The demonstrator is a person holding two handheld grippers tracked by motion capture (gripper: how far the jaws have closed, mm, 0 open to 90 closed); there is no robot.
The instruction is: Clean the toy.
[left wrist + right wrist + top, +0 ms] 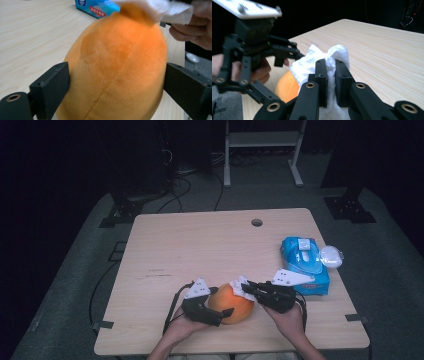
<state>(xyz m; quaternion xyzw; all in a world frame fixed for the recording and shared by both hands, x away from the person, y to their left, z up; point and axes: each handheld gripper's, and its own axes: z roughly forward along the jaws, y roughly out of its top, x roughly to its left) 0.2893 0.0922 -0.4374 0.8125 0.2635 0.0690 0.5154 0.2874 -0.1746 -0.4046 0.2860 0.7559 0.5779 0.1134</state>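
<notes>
An orange plush fruit (230, 303) lies near the table's front edge. My left gripper (220, 314) is shut on it, one jaw on each side of its body (117, 70). My right gripper (245, 289) is shut on a crumpled white wipe (322, 62) and holds it against the top end of the orange plush fruit (285, 86). In the left gripper view the white wipe (162, 8) covers the fruit's tip, with the other hand's fingers beside it. In the right gripper view the left gripper (287, 53) stands to the left over the fruit.
A blue pack of wet wipes (305, 265) lies to the right of the grippers, with a small white round object (331, 256) beside it. The wooden table (200, 245) has a cable hole (256, 222) near its far edge. A stand and cables are on the floor behind.
</notes>
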